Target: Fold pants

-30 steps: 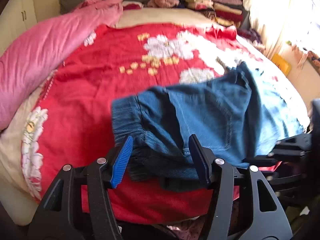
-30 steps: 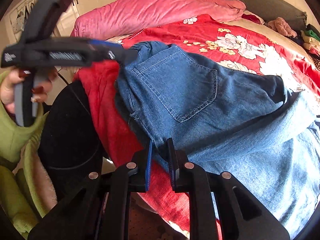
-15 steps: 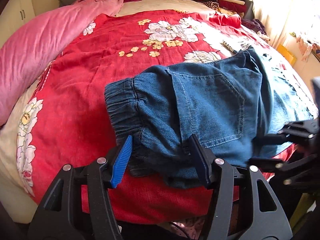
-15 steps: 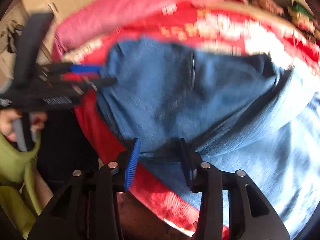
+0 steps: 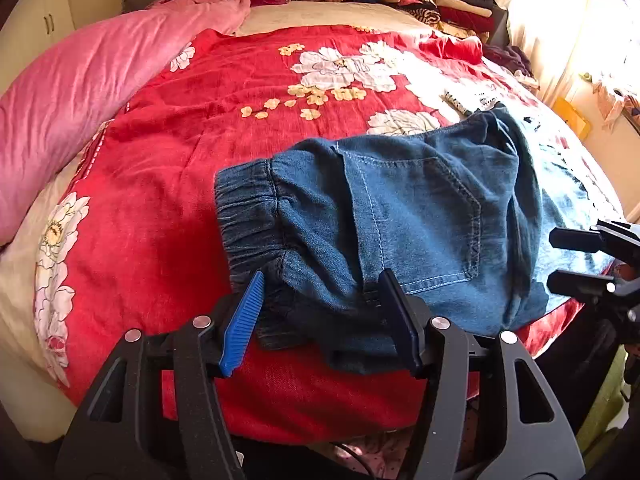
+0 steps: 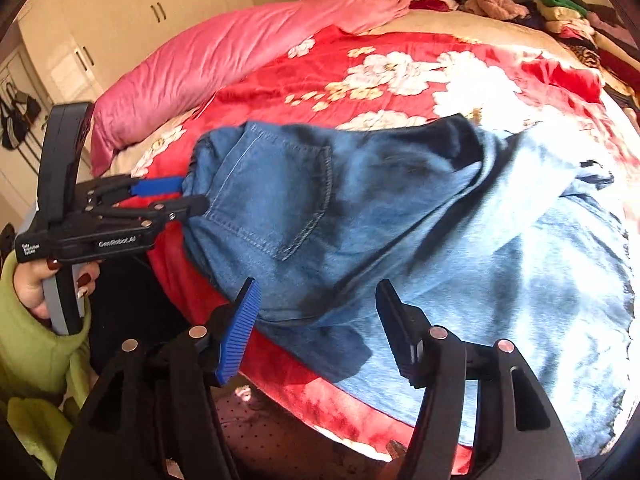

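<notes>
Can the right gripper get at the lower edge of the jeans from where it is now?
Probably yes. The right gripper has just been opening, its jaws now wide apart with the near edge of the jeans lying between them on the red blanket. Nothing blocks it; the left gripper is at the waistband end.

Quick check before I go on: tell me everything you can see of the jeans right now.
The jeans are blue denim with a gathered elastic waistband and a stitched back pocket. They lie folded over at the near edge of the bed's red flowered blanket, waist end darker, legs paler toward the window. The left gripper has the waist edge between its jaws. The right gripper has just been opening; its pads stand clear of the cloth.
</notes>
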The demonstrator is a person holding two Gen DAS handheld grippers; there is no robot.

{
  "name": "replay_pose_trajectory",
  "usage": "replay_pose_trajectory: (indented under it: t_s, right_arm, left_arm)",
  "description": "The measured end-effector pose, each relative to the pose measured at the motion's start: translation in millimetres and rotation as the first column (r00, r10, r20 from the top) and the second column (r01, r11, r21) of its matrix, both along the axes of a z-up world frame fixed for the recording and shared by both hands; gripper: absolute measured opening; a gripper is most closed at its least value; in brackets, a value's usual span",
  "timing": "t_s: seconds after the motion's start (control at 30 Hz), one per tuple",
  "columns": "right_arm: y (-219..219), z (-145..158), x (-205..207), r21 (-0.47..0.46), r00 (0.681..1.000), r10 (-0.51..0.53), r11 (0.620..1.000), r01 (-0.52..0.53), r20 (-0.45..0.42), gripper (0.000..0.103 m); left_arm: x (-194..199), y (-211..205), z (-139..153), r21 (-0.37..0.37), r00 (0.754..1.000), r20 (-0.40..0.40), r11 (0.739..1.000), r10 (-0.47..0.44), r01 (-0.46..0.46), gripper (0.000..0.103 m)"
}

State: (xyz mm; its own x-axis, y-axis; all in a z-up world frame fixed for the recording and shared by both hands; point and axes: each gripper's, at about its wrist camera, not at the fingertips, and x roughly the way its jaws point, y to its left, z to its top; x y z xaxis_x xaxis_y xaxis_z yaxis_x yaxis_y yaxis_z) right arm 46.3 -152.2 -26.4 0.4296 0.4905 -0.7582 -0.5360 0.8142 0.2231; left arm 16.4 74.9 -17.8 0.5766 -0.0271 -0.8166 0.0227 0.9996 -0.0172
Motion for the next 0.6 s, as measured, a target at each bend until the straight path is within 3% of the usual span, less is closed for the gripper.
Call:
replay_pose_trajectory:
  t_s: [0.3,0.6]
  right_arm:
    - [-47.5,18.2,8.5,0.032,0.989,-0.140,0.990,0.138,0.056,0.059]
    - [-82.4,34.1,20.2,0.056,0.964,-0.246,0.969,0.241,0.097,0.059]
  left_arm:
    - [-7.4,-9.1,23.4,-0.031,0.998,0.059,0.999,-0.013,0.015,0.057]
    - [-4.2,-39.3,33.0,-0.102,0.993,0.067,0.989,-0.102,0.108,0.058]
